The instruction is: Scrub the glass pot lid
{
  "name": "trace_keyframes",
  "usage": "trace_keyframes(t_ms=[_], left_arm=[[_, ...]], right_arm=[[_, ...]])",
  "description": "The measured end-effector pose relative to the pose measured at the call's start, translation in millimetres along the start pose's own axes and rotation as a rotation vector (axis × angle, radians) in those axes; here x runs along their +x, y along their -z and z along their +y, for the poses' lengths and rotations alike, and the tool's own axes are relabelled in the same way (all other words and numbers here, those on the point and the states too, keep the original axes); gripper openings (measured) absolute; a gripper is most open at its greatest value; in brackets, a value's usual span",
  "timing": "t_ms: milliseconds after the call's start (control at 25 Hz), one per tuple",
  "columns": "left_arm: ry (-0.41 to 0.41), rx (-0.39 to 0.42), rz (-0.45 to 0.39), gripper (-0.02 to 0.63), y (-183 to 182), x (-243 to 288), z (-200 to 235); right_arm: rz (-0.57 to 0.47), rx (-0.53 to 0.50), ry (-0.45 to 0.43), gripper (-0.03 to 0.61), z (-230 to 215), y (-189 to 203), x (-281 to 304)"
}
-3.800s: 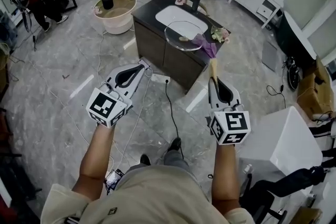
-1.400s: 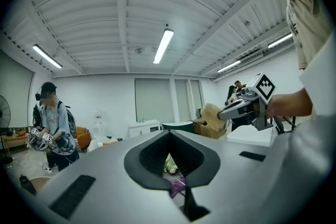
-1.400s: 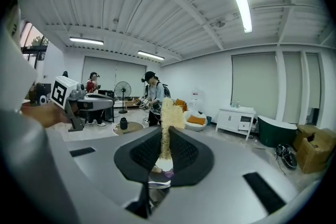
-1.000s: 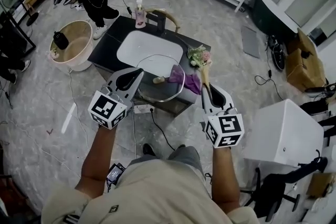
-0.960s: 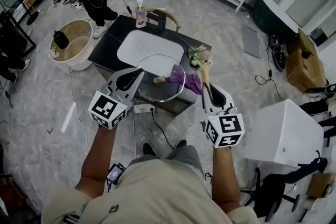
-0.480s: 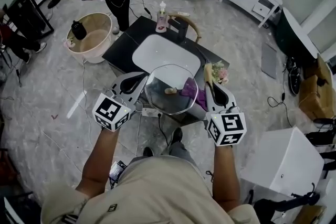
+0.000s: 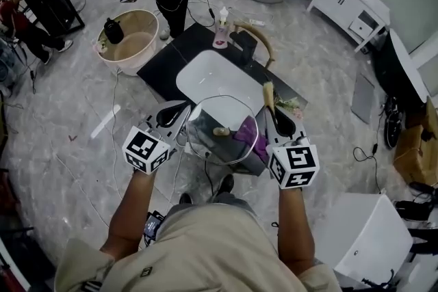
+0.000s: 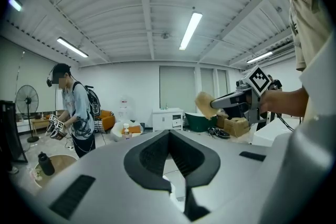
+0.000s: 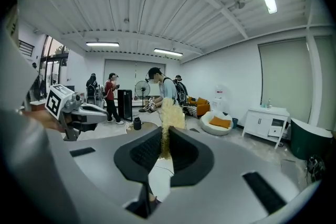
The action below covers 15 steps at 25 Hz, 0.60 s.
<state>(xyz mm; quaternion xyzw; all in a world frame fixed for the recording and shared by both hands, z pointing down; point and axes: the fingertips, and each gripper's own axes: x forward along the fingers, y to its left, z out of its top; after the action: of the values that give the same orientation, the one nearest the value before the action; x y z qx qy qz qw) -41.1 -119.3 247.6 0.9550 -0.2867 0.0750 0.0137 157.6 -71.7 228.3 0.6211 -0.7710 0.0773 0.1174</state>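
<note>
Left tongs (image 7: pixel 182 109), right tongs (image 7: pixel 272 111) with sponge (image 7: pixel 268 94), nearer glass lid (image 7: pixel 213 114).

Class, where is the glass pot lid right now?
In the head view, the glass pot lid sits at the near edge of the sink counter, between the left hand-held gripper and the right hand-held gripper.

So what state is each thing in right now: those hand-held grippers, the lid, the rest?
Left hand-held gripper: shut, empty.
Right hand-held gripper: shut on beige scrubber.
Glass pot lid: lying on counter, unheld.
Purple cloth: crumpled by the lid.
Soap bottle: upright.
</note>
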Motion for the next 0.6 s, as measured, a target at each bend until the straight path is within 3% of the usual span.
trace_keyframes(t_ms=[600], left_arm=[[-0.126,-0.197,0.195,0.014,119.3,23.9,37.9]], right_arm=[[0.141,0.020,-0.142,0.038,-12.0,64.6,92.2]])
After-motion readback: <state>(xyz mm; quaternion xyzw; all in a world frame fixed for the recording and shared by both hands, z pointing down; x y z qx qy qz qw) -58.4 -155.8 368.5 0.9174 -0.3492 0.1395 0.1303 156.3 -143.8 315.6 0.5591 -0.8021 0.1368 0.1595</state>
